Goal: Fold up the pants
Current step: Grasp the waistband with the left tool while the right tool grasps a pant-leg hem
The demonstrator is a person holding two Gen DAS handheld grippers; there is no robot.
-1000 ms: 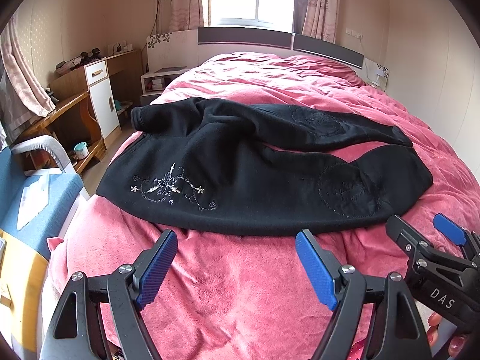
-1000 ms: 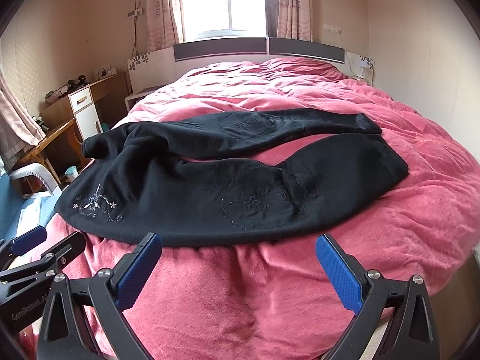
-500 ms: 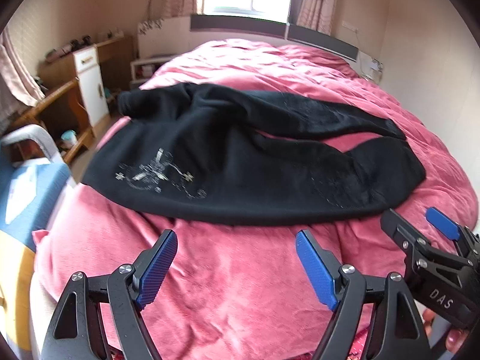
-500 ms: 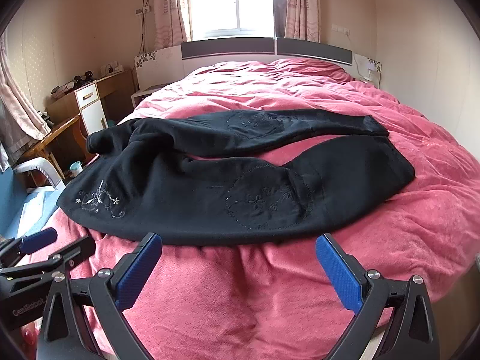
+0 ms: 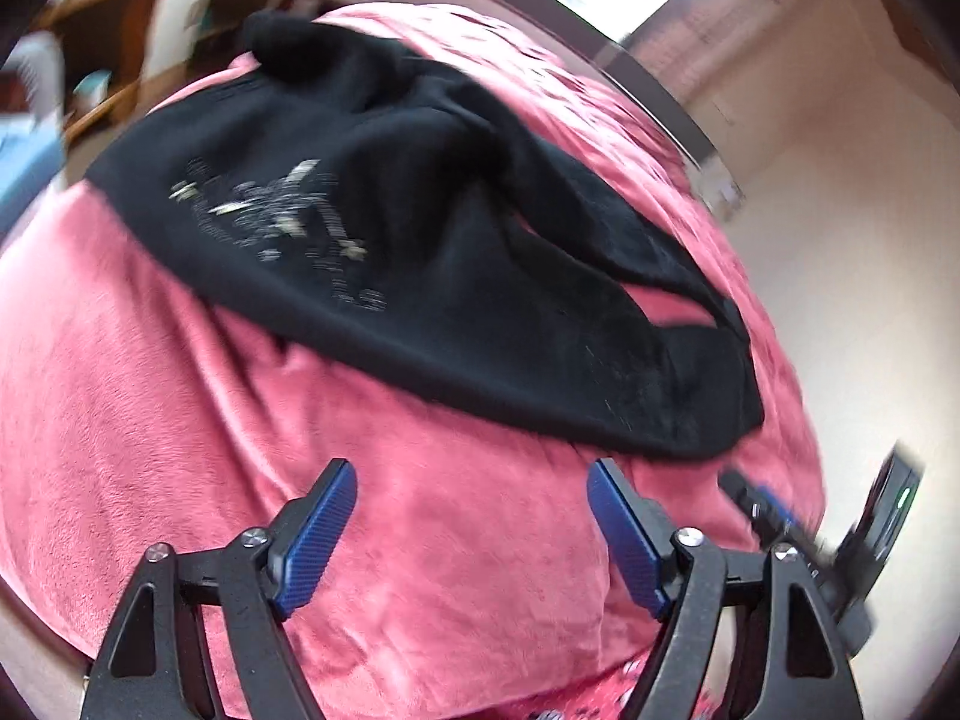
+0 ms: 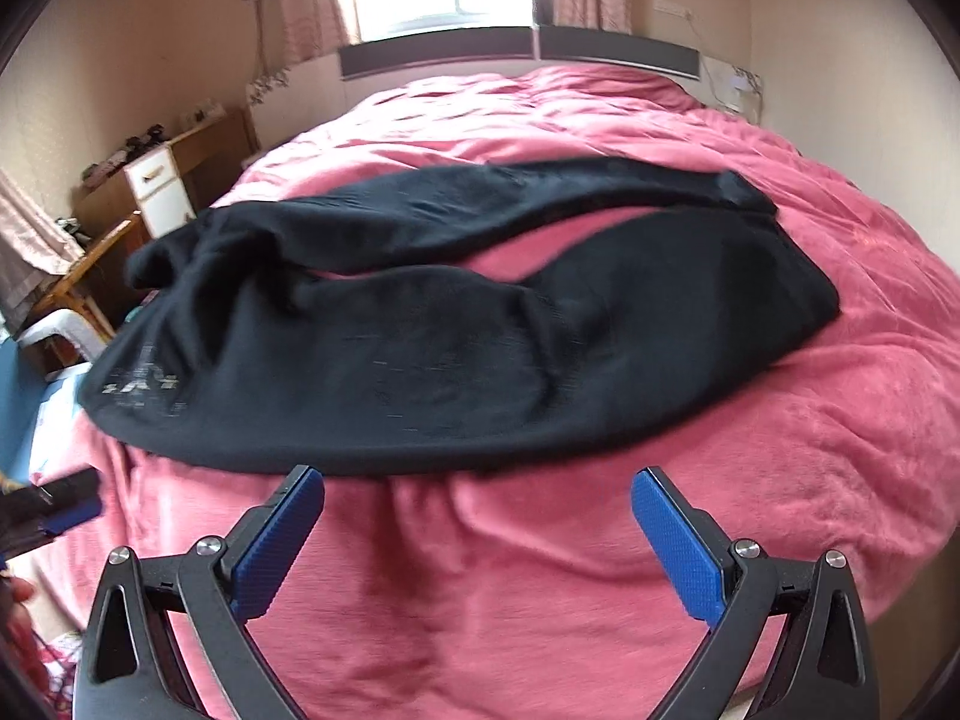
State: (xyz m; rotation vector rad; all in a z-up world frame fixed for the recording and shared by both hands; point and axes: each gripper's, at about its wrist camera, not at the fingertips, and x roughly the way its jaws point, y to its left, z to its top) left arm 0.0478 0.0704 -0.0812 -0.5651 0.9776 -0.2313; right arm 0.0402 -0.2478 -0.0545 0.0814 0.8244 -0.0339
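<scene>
**Ana:** Since a second ago both tools have dipped toward the bed and the left one has rolled sideways; its view is now tilted and smeared, and the near hem sits closer in both views.

**Ben:** Where are the pants [image 6: 420,324]?

**Ana:** Lying flat across the pink blanket [image 6: 540,570], unfolded. Waist with the silver embroidery [image 5: 282,210] at the left, two legs running right, a wedge of blanket showing between them.

**Ben:** And the tools?

**Ana:** Left gripper [image 5: 471,531] has its fingers spread wide, holding nothing, above bare blanket just short of the hem. Right gripper [image 6: 480,534] is the same: spread, empty, its left pad nearly at the hem.

**Ben:** Risks?

**Ana:** I'd judge the blanket the main one. It's plush and rumpled, so a low pinch could catch it along with the hem. The pants look thick, soft and fleecy; gripping one layer only could let the leg sag or twist when lifted.
</scene>
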